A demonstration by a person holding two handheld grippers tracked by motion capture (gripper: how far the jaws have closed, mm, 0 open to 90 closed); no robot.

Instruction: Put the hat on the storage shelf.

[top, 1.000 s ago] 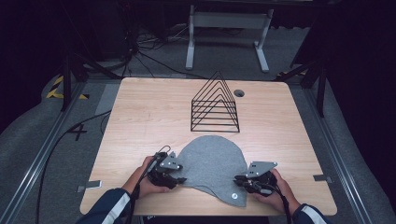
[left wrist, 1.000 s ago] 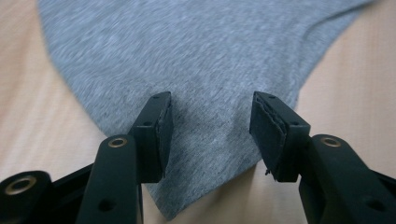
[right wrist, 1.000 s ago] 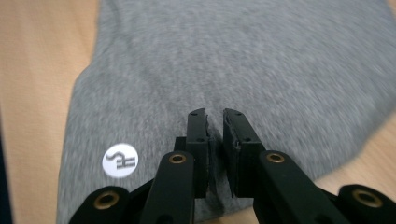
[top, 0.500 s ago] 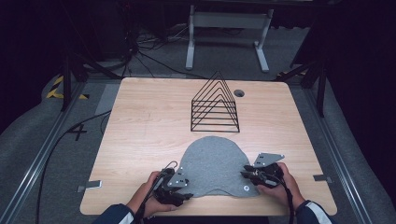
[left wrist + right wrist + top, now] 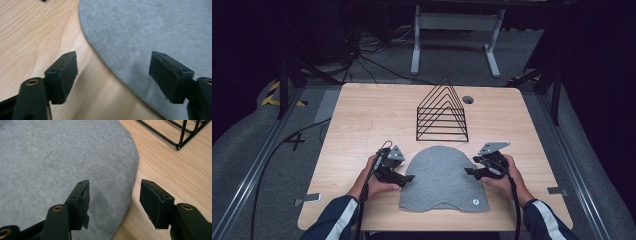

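1. Left claw view: left claw (image 5: 113, 75) is seen wide, jaws just opened further, nothing pinched; the grey felt mat (image 5: 160, 32) edge runs diagonally between the jaws, flat on the desk (image 5: 32, 32).
2. Right claw (image 5: 113, 200), also just opened, straddles the opposite curved edge w/o pinching.
3. High view: mat lies between both claws, long axis toward the wire rack (image 5: 442, 112); neither hand is judged nearer. Rack's standing well apart is shown there.

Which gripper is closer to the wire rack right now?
The right gripper: it sits at the grey cloth's right edge, below the black wire rack's right corner. The left gripper lies farther left.
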